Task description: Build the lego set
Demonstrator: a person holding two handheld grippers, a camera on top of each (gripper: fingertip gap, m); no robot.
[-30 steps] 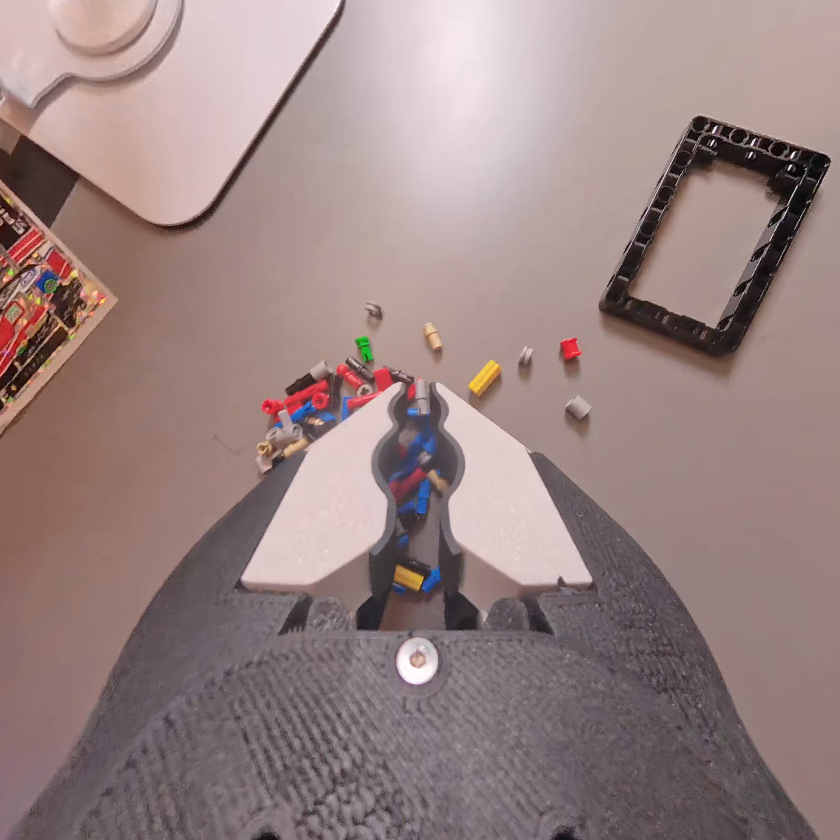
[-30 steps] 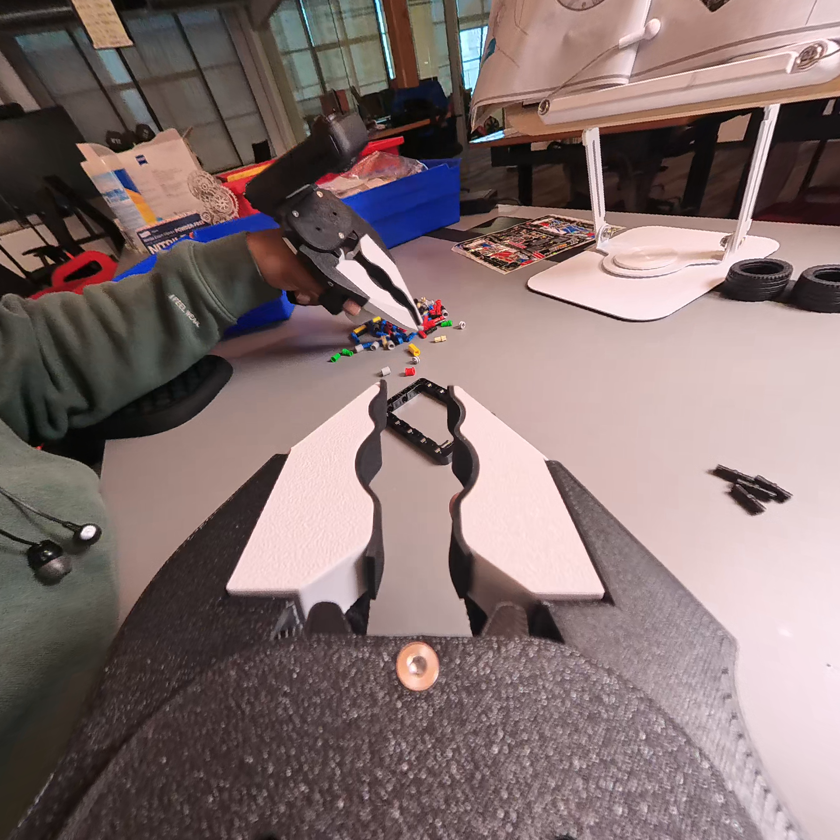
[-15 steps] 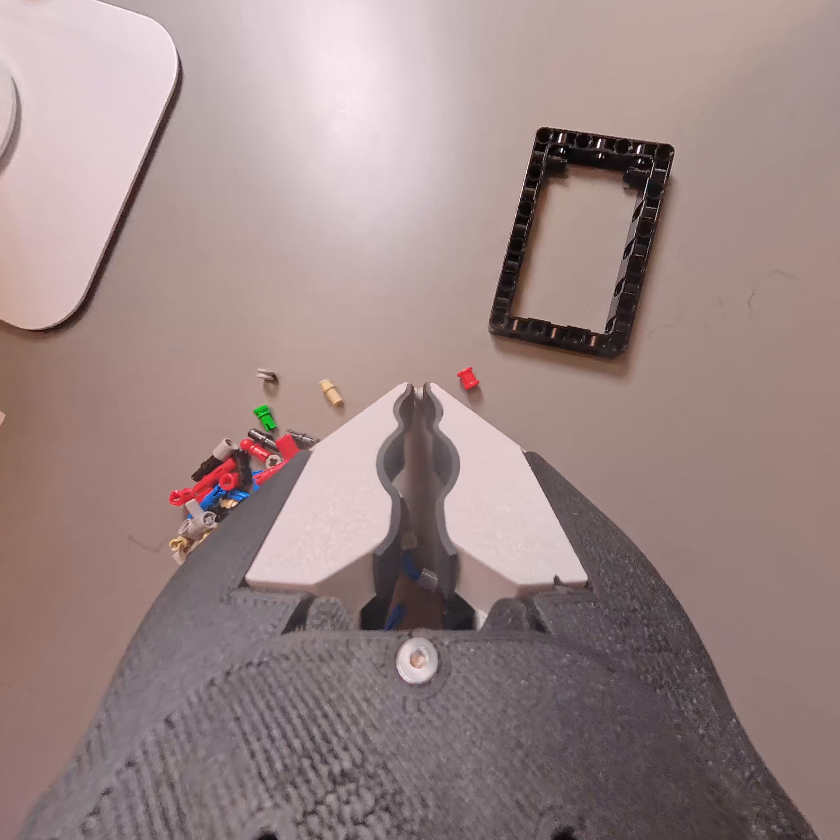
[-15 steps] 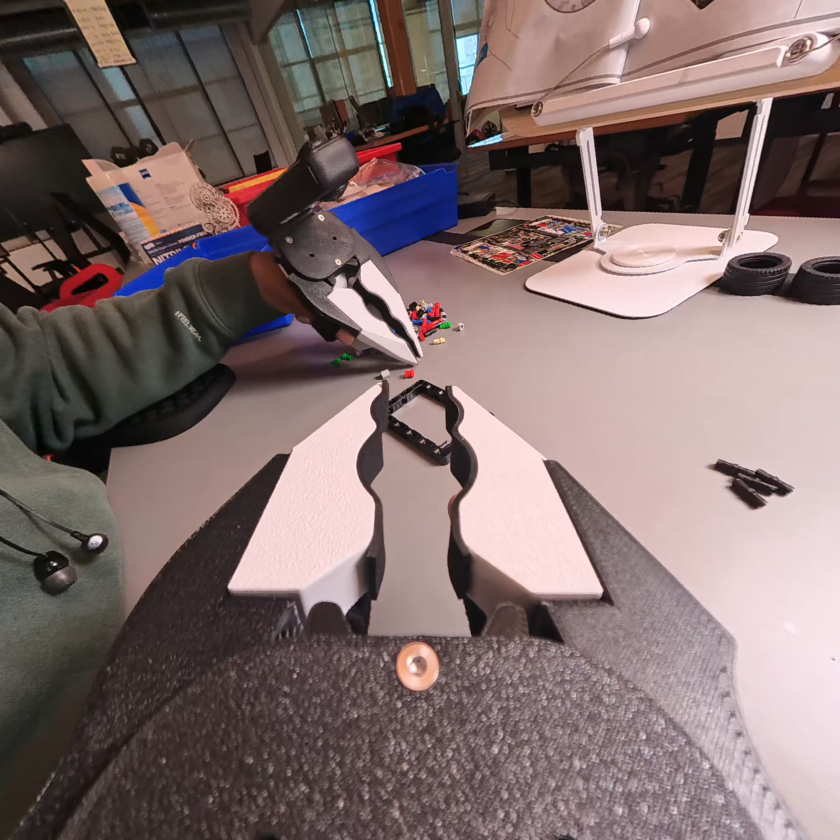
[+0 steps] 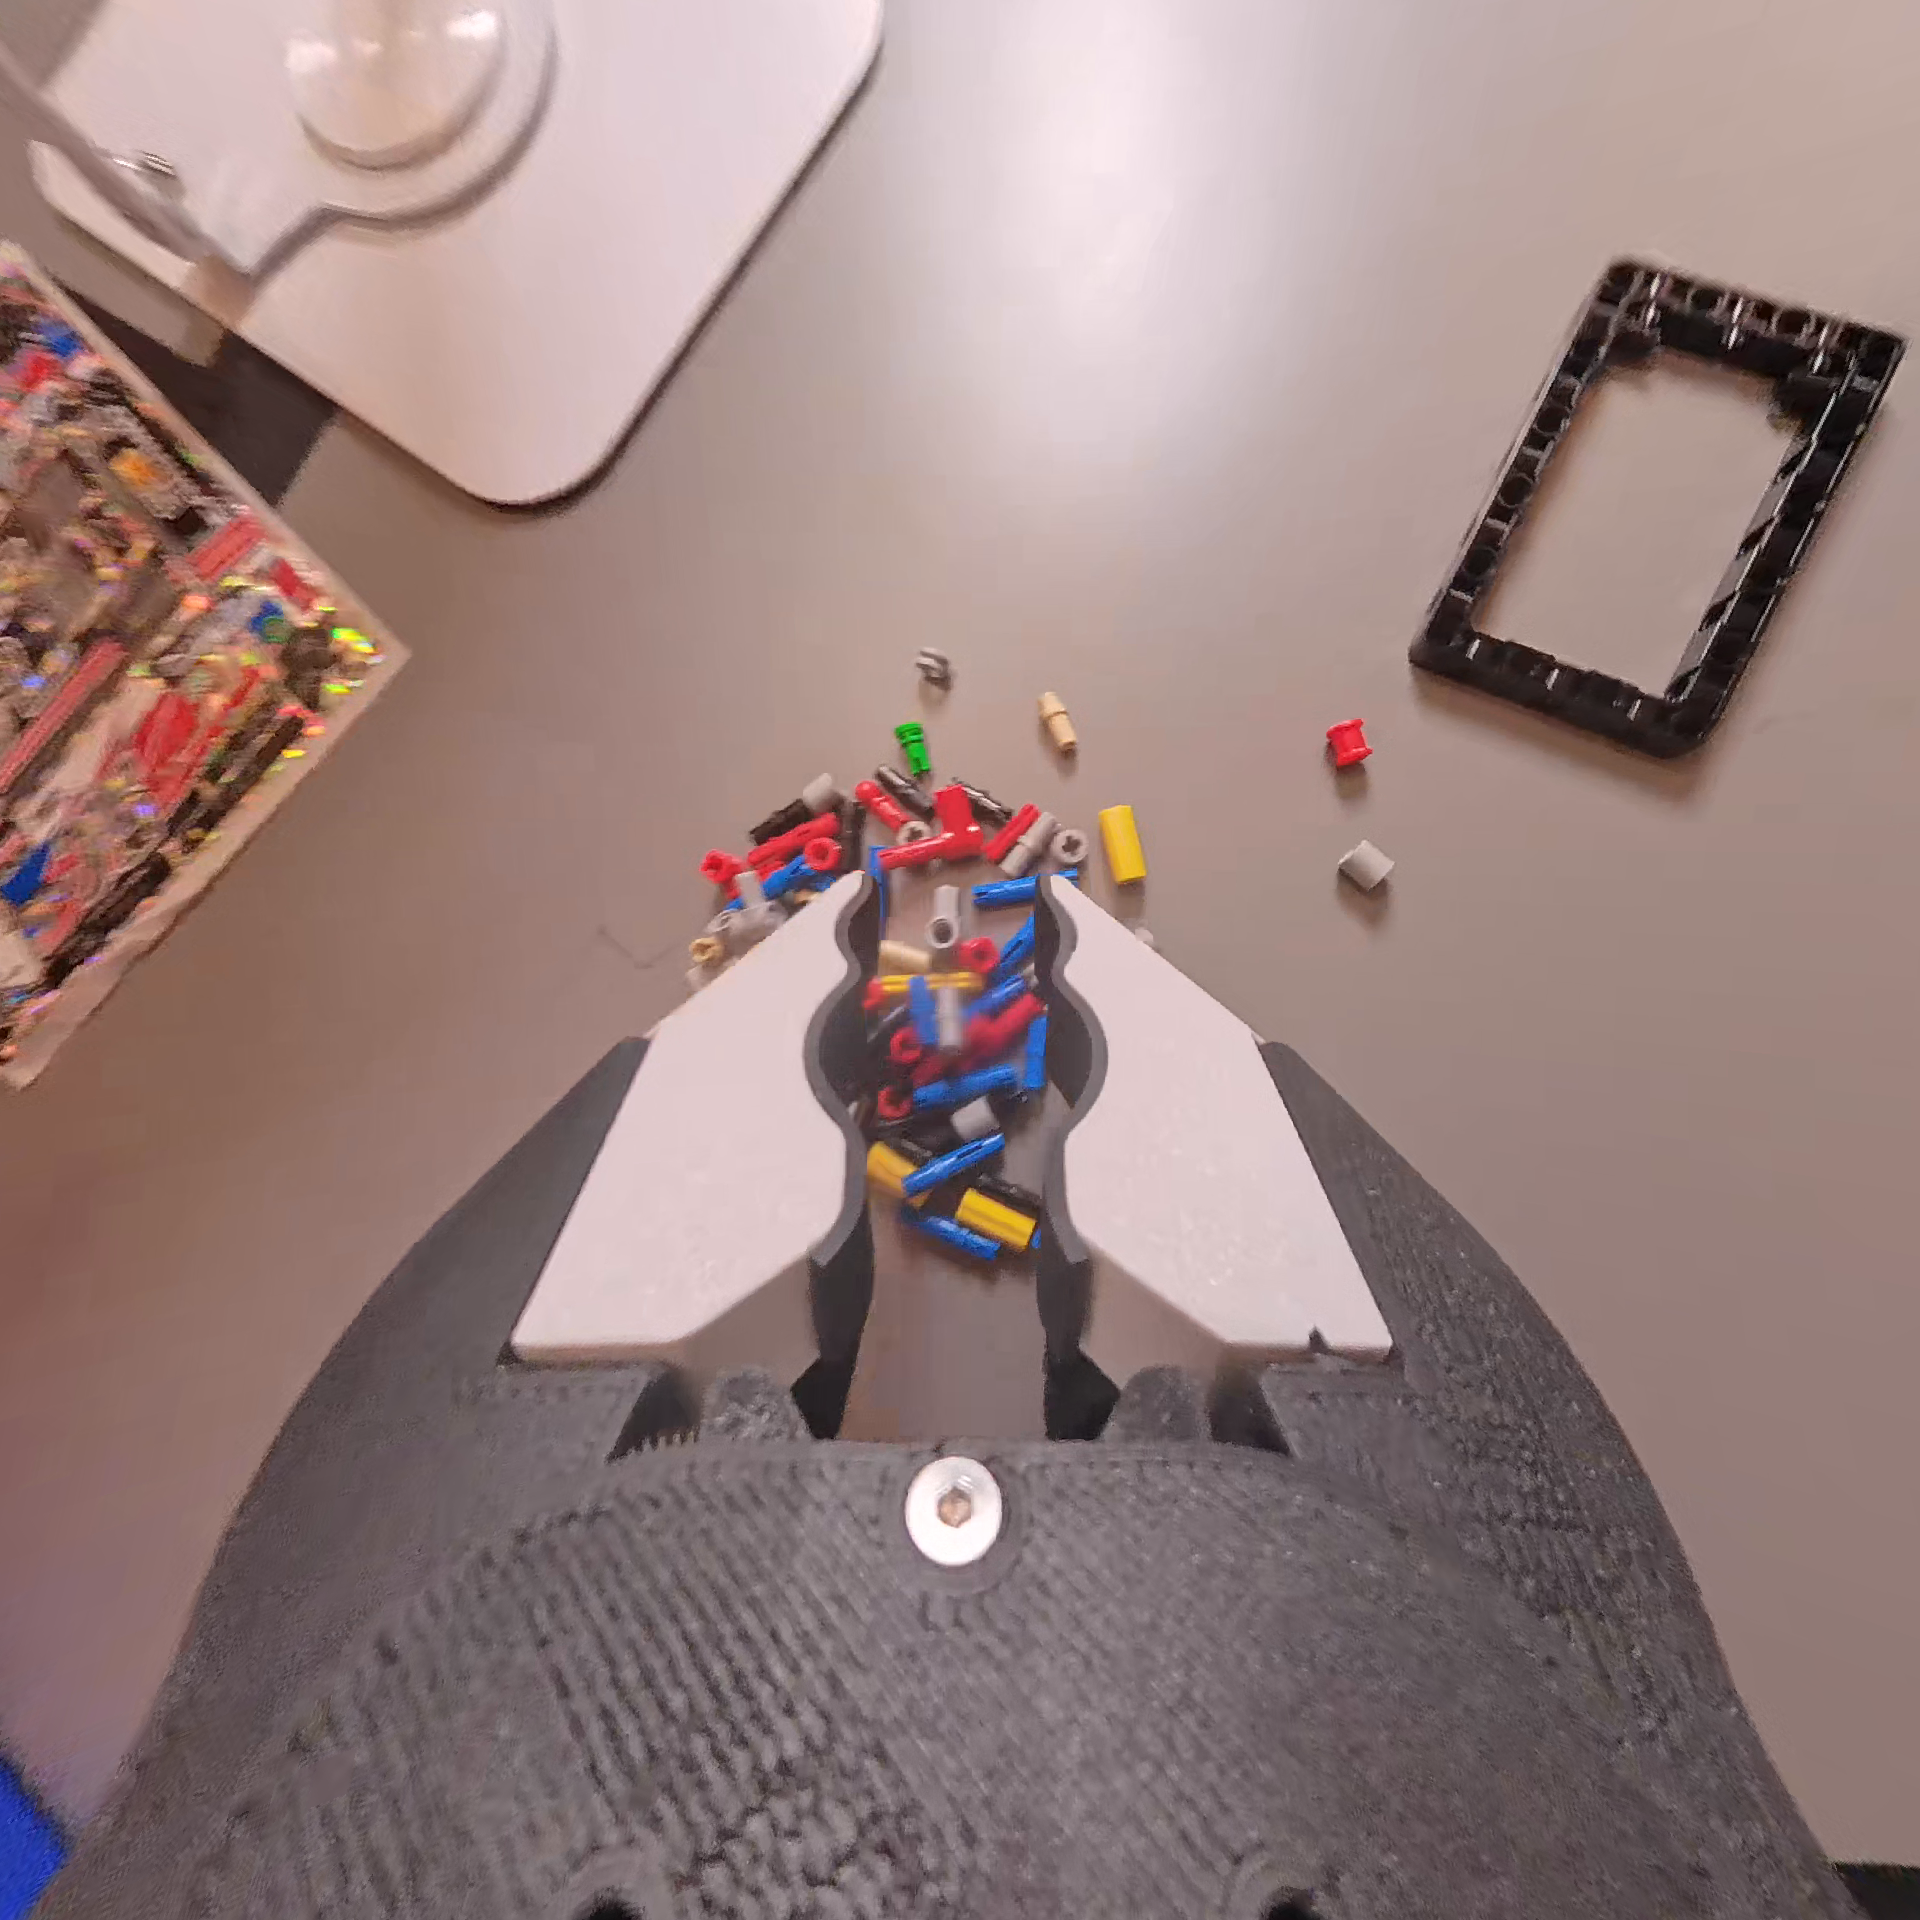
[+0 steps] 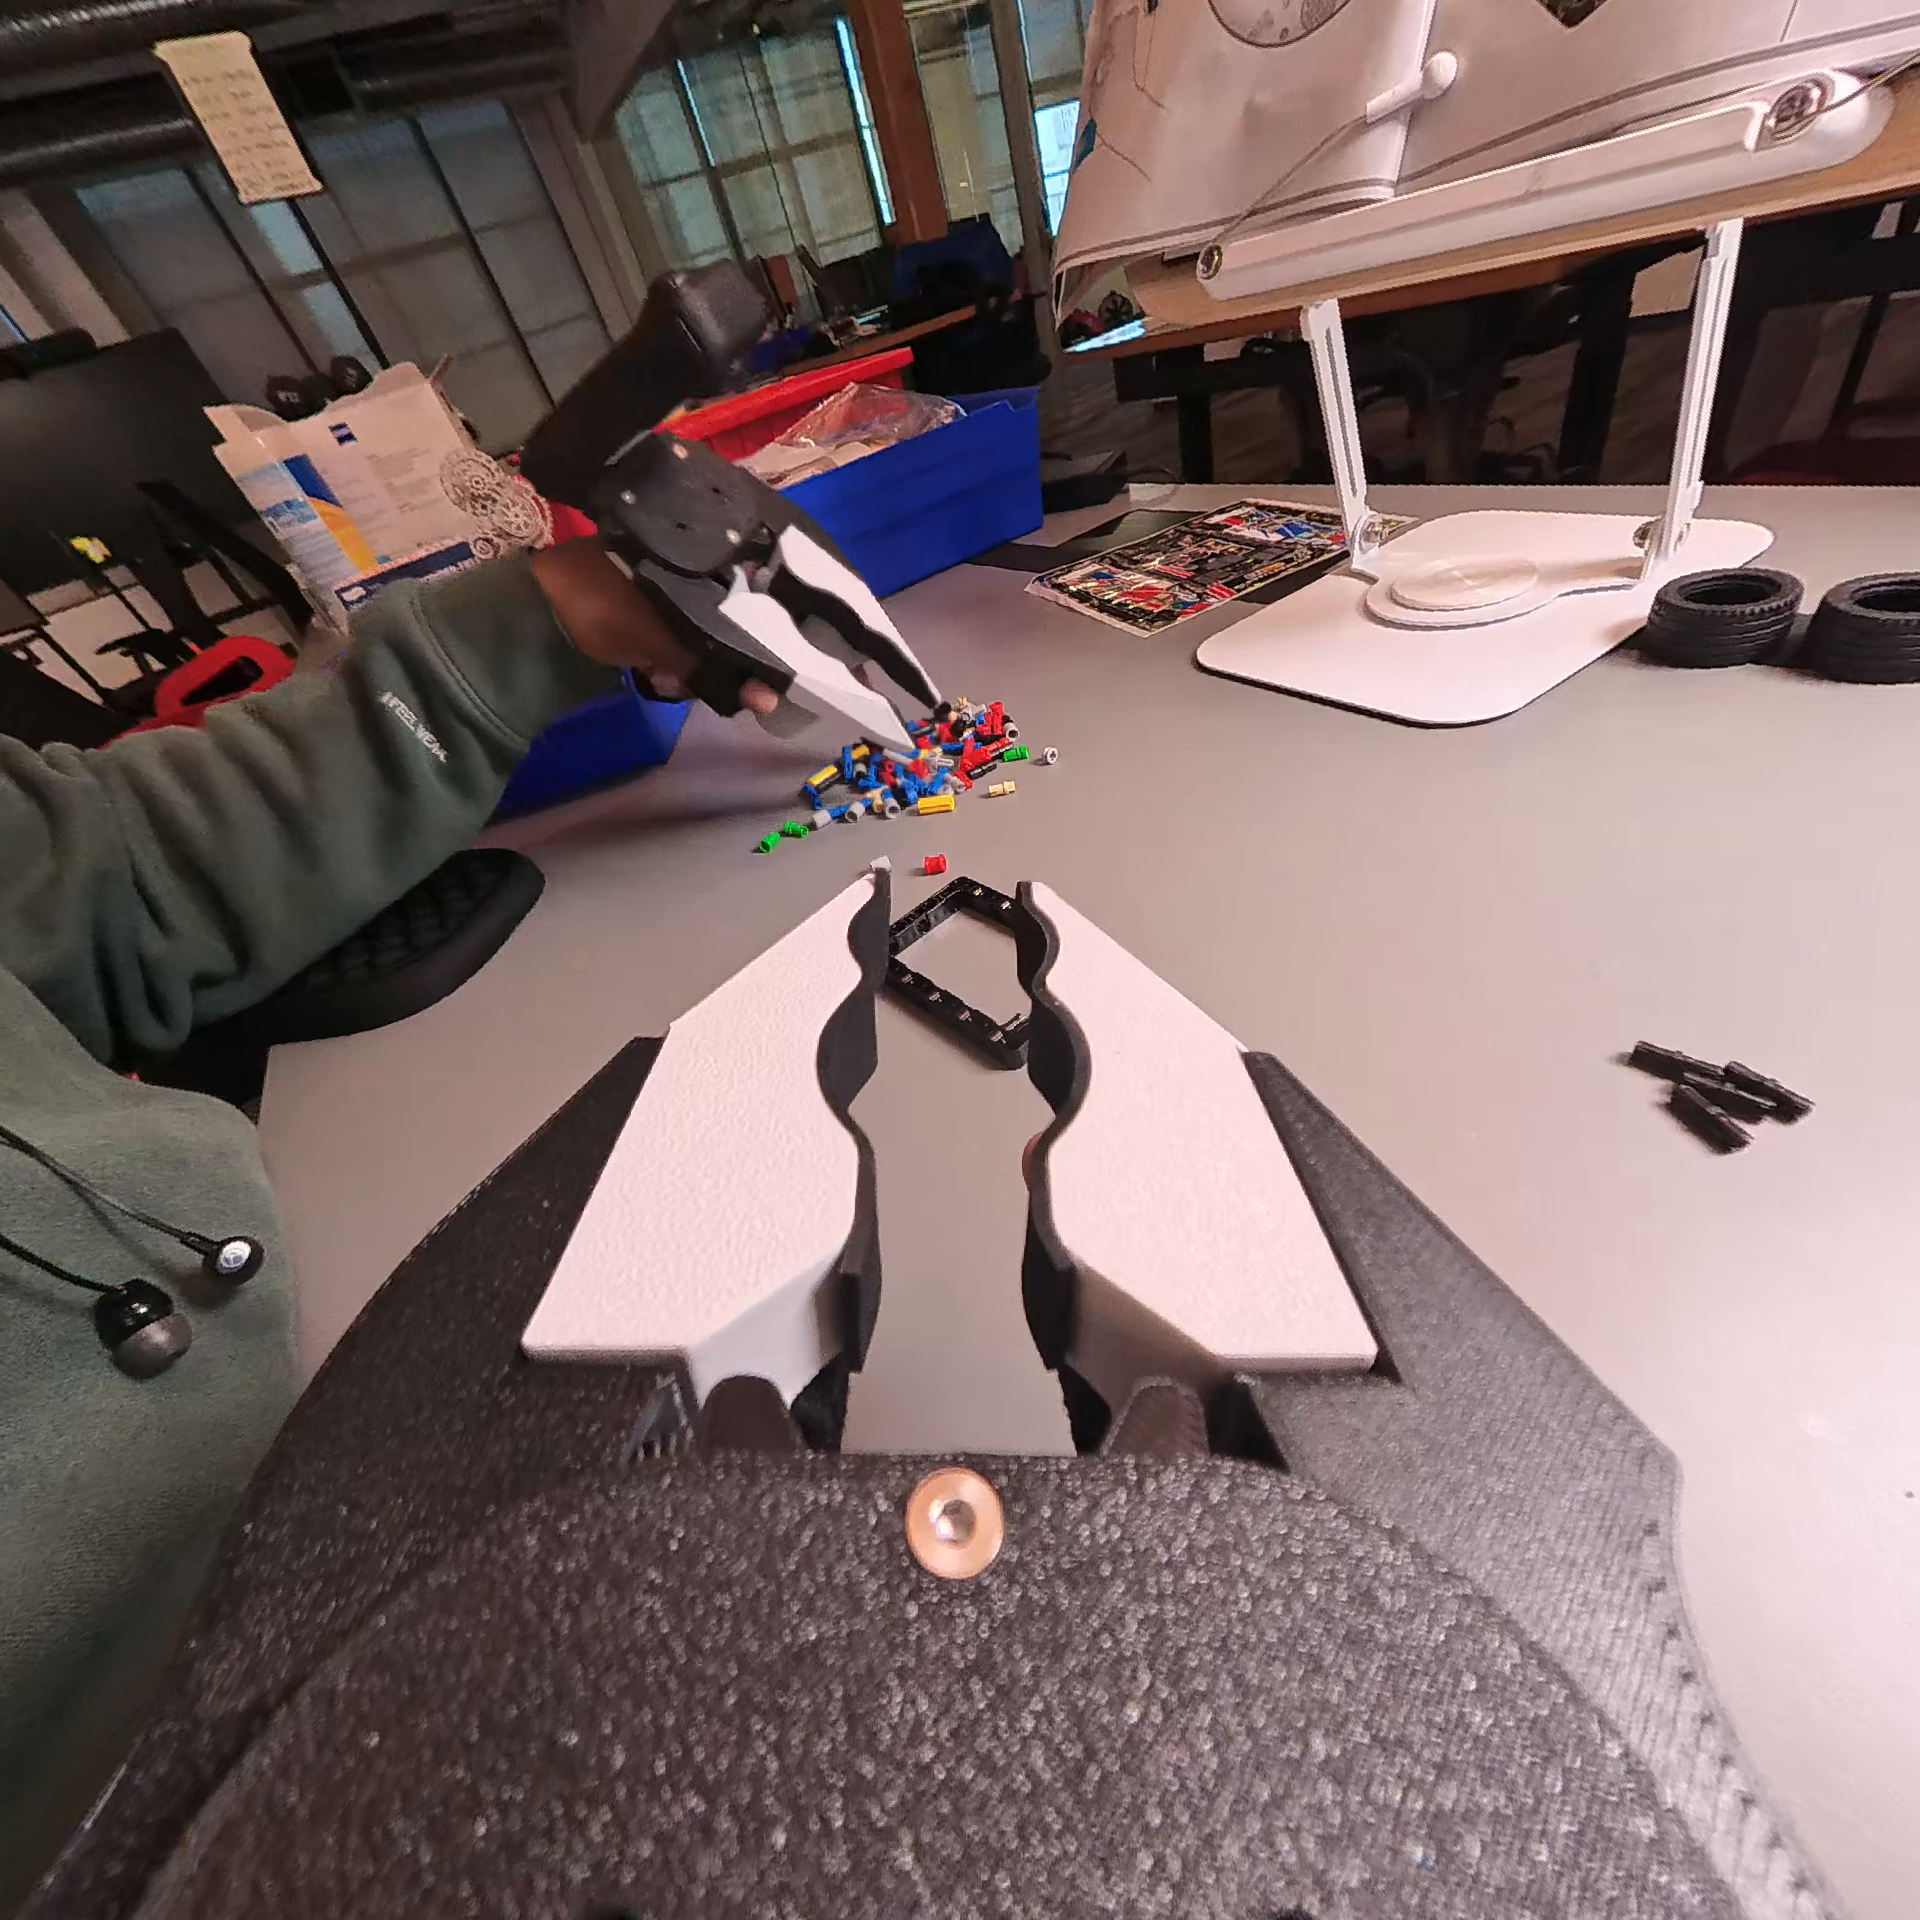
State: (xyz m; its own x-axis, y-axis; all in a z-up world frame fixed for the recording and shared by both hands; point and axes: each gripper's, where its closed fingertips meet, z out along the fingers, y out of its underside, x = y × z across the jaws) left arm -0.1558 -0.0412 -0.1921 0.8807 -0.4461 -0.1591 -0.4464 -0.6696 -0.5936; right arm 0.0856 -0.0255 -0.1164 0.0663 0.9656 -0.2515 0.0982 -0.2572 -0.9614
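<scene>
Hovering with fingers parted, empty: left gripper [image 5: 956, 883] over pin pile [image 5: 935, 997], right gripper [image 6: 954, 888] above one black frame [image 6: 951, 971].

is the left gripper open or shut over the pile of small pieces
Open. In the left wrist view the left gripper shows a clear gap between its tips, with the pile of small pieces visible through it; nothing is clamped.
</scene>
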